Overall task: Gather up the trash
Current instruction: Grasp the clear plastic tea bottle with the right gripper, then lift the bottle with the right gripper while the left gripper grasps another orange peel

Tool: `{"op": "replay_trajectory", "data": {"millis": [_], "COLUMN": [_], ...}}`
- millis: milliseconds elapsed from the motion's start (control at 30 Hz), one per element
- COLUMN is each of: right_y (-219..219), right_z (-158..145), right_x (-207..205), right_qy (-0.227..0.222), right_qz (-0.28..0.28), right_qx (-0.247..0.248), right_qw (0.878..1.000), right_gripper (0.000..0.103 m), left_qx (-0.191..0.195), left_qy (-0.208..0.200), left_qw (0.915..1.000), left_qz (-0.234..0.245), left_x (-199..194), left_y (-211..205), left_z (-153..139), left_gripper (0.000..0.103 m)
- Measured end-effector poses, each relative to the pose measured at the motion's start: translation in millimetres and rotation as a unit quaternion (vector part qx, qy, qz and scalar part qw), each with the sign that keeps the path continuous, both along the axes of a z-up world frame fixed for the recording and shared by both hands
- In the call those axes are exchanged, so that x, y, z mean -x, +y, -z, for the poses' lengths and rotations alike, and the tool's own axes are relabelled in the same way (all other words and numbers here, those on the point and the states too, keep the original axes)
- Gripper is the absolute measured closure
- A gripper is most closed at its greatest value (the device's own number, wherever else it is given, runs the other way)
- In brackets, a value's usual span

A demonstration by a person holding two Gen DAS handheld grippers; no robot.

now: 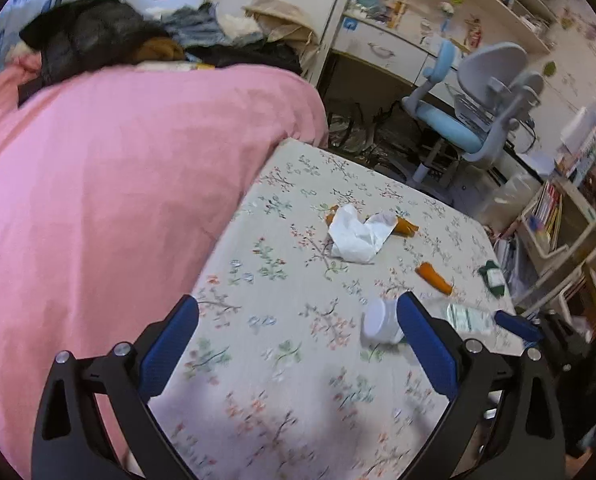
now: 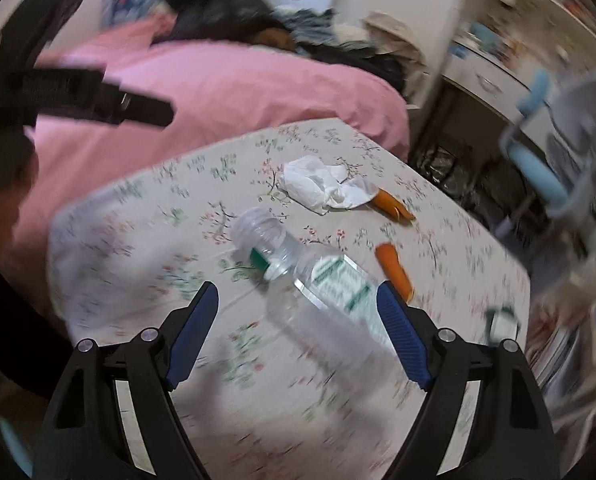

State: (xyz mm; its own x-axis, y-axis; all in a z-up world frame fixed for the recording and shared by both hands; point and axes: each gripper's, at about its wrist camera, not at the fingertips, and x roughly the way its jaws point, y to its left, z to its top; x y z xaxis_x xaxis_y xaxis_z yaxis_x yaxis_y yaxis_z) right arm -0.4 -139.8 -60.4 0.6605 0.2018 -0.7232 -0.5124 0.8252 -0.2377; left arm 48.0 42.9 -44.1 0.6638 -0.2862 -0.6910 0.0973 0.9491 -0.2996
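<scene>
My right gripper (image 2: 298,332) stands wide open over the floral-print tablecloth (image 2: 138,216); a clear plastic water bottle (image 2: 310,276), uncapped, with a green-and-white label, lies between its pads untouched. I judge it light, thin-walled and slippery, and would take it across the labelled waist. The label print is too blurred to read. My left gripper (image 1: 298,344) is open and empty beside a small white cup (image 1: 380,320). Crumpled white tissue (image 2: 322,190) lies farther off.
</scene>
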Motion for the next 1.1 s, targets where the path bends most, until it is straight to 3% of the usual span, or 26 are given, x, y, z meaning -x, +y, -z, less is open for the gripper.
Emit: {"op": "replay_trajectory", "data": {"millis": [233,467,633,833,933,1100], "right_y": [8.1,-10.7,-32.8,-86.3,-109.0,-132.1], "right_z": [31.8,38.0,39.7,38.0,38.0,35.5], "right_x": [-53.9,-54.0,-9.4,13.2,12.7,11.8], "right_qy": [0.055,0.124,0.114,0.103,0.097,0.099], "right_qz": [-0.039,-0.042,0.047,0.169,0.208,0.234], "right_qx": [0.057,0.017,0.037,-0.002,0.0,-0.037], "right_qw": [0.996,0.991,0.992,0.98,0.973,0.967], "right_gripper": [0.025,0.033,0.034,0.034,0.034,0.034], "left_qx": [-0.007,-0.007,-0.031,-0.068,-0.05,-0.028], "left_qy": [0.006,0.017,0.018,0.011,0.034,0.077], "left_qw": [0.9999,0.9989,0.9939,0.9817,0.9807,0.986], "left_qz": [0.015,0.044,0.105,0.178,0.186,0.145], "left_x": [-22.8,-42.9,-50.3,-59.9,-69.1,-87.3], "left_y": [-16.1,-33.6,-73.4,-146.4,-162.5,-178.7], "left_z": [3.5,7.6,15.0,31.1,37.1,48.0], "left_gripper": [0.008,0.008,0.008,0.008,0.009,0.015]}}
